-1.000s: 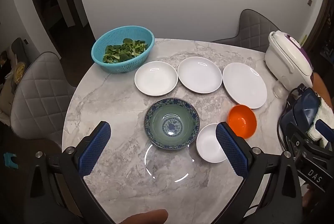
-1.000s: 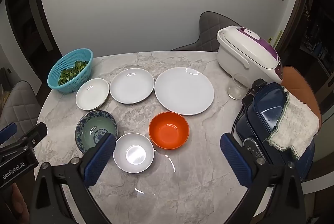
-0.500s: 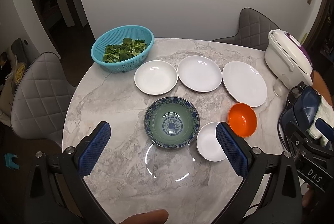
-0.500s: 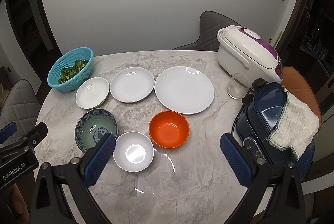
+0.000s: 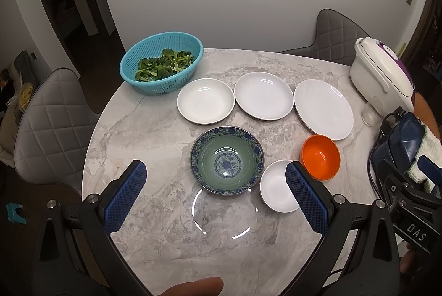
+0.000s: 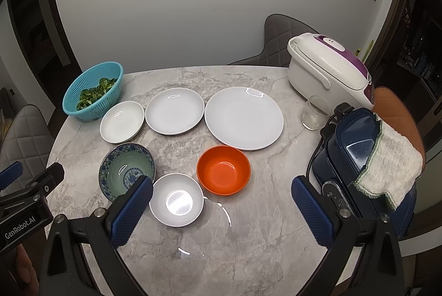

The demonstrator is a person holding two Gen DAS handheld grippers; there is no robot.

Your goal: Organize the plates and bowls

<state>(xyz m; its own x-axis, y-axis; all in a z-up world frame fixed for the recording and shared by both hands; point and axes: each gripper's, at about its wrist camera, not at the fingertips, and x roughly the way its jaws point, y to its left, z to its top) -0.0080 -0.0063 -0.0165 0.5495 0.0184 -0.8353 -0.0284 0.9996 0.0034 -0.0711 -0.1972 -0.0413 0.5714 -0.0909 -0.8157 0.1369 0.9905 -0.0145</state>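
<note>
The round marble table [image 5: 143, 130] is being viewed from above its near edge by both wrist cameras, facing the wall; the dishes are being shared.

Three white plates [image 6: 244, 118], three bowls [image 6: 223, 169], one basket [image 6: 92, 91], one glass [image 6: 313, 113], two appliances [image 6: 328, 69].

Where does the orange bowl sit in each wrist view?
Left wrist: orange bowl right of centre, just beyond the right finger's tip.
Right wrist: orange bowl at centre, between the open fingers.
Shared landmark: the small white bowl beside it.
</note>
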